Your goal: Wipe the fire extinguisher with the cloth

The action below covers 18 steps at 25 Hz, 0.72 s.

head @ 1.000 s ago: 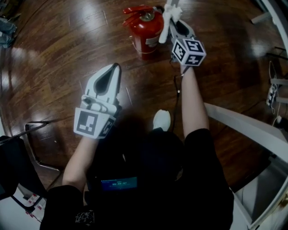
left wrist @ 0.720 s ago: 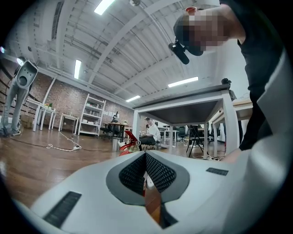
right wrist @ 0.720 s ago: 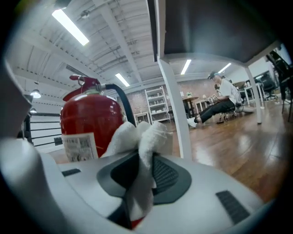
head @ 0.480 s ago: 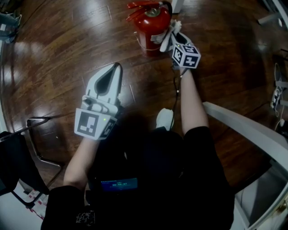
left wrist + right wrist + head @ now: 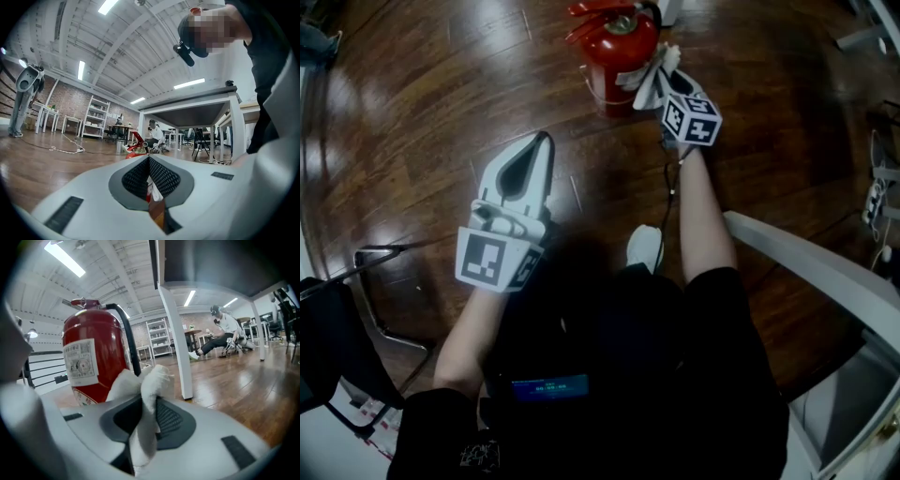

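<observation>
A red fire extinguisher [image 5: 617,49] stands upright on the wooden floor at the top of the head view. My right gripper [image 5: 659,82] is shut on a white cloth [image 5: 649,82] that lies against the extinguisher's right side. In the right gripper view the cloth [image 5: 146,391] bunches up between the jaws, with the red cylinder [image 5: 91,365] and its black hose close behind. My left gripper [image 5: 544,141] hovers over the floor, below and to the left of the extinguisher. It is shut and holds nothing. The left gripper view shows the extinguisher [image 5: 135,146] a way off past the jaw tips.
A white table leg [image 5: 175,338] rises just right of the extinguisher. A white table frame [image 5: 811,267] runs across the lower right. A black chair [image 5: 352,314] stands at lower left. A cable and power strip [image 5: 872,199] lie at the far right. A person sits in the distance [image 5: 224,333].
The right gripper has slid the cloth from the extinguisher's top, near the handle, down onto its right side. The left gripper has stayed put.
</observation>
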Motion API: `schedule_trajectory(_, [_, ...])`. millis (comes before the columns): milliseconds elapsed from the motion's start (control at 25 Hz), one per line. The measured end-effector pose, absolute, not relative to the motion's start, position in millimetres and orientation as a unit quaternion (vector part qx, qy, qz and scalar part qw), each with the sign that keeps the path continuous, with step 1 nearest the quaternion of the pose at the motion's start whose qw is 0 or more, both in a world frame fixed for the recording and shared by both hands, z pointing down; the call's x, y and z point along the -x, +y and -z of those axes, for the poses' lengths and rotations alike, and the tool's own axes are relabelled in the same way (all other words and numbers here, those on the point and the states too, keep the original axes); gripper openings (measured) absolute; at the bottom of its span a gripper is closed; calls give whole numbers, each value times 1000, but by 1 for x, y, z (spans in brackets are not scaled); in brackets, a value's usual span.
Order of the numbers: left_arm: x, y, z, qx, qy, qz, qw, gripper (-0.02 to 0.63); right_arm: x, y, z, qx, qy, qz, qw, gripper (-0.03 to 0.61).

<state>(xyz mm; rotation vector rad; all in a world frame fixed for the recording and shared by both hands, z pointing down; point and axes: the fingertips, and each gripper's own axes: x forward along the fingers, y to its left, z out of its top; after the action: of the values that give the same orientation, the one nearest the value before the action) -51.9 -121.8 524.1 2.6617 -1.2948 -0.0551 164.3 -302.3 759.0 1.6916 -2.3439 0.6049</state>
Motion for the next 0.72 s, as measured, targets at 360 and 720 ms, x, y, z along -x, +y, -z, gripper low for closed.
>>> schedule_trajectory(360, [61,-116,-522,-900,-427,26,84,2,-191,-272,-638,-582,-804,-119,-17,96])
schedule_trajectory(720, [57,-108,-520,-901,-423,22,90,2,-154,-238,-505,-527,-843,-25,-107,97])
